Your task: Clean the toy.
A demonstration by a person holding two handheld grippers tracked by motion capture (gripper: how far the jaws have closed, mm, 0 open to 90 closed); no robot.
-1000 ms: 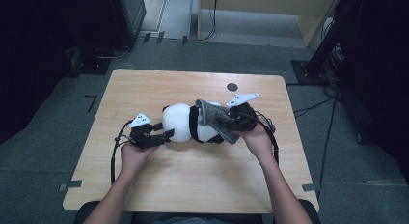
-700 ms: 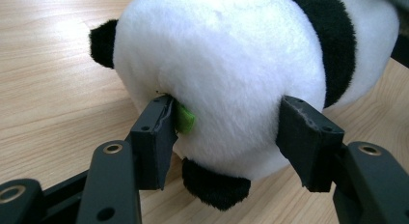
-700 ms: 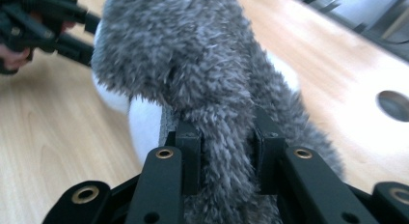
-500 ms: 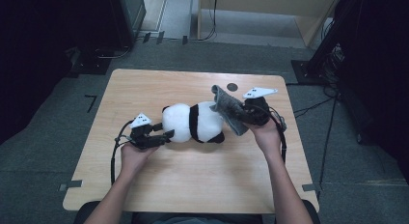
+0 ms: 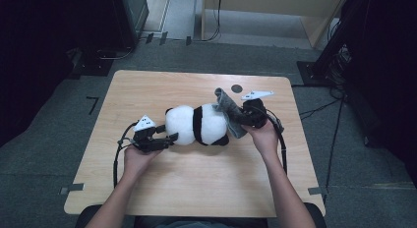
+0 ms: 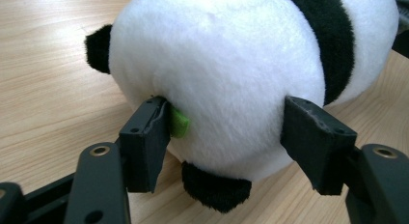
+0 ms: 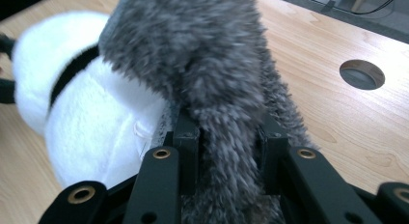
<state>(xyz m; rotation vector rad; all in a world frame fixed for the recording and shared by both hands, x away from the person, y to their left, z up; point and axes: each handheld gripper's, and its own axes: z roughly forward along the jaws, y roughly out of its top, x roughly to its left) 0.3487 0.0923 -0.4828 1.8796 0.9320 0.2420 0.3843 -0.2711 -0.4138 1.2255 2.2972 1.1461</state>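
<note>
white and black plush makes up the panda toy [image 5: 199, 125], which is laid on its side at the middle of the wooden table [image 5: 196, 188]. the left gripper [image 5: 164, 139] is held at the toy's left end; its jaws have just been opening and are set either side of the white head [image 6: 217, 84], the left pad touching the fur by a small green tag [image 6: 178, 122], with no firm squeeze seen. a grey furry cloth [image 5: 228, 110] is pinched between the closed jaws of the right gripper [image 7: 224, 137] at the toy's right end, draped against the body. a round hole [image 5: 237, 88] is seen in the table farther off.
</note>
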